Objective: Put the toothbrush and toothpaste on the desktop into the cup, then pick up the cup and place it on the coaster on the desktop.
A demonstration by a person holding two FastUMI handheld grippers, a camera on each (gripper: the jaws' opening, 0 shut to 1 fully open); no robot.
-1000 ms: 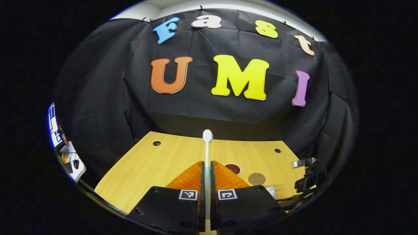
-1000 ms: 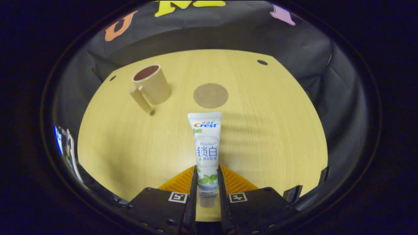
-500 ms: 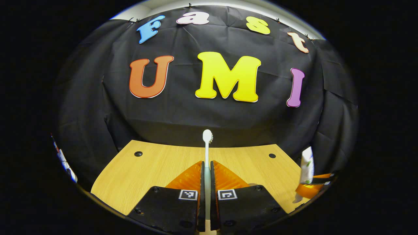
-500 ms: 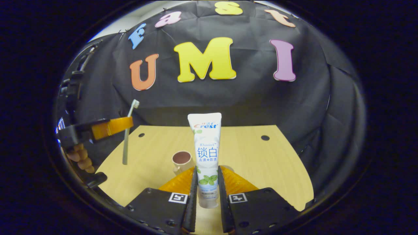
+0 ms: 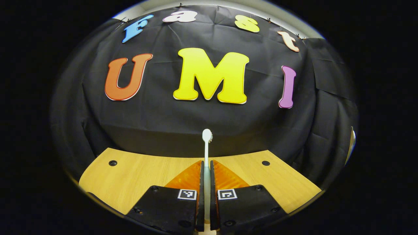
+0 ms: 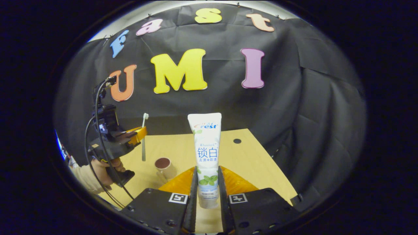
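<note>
**White brush and tube held upright, both clear of the cup**

White bristles top the brush (image 5: 207,143), which stands upright in the left tongs (image 5: 206,169), clenched on its handle, head pointing to 12 o'clock in the left gripper view. Below it lies the wooden surface (image 5: 137,176).

In the right gripper view the right tongs (image 6: 208,176) are clenched on the lower end of the tube (image 6: 206,153). Its long axis also runs up to 12 o'clock, crimped end on top.

The cup (image 6: 164,165) stands on the surface, mouth up, at about 10 o'clock from the right tongs and near them. I see nothing in its dark mouth from this angle. The coaster I cannot make out here.

Farther off at 9 o'clock in that same view, the left tongs (image 6: 141,133) and the hand (image 6: 104,168) that holds them hang over the surface. The brush (image 6: 143,137) hangs straight down from them, its lower end above and just to the 10 o'clock side of the cup.

So neither thing is in the cup; both are in the air, carried.

My judgement: the coming move turns on the brush's lower end and the cup's mouth. The brush is the nearer of the two and already vertical, so it needs a short shift toward 4 o'clock in this view and then a lowering. The tube lies at the cup's 4 o'clock side and would have to swing across.
</note>
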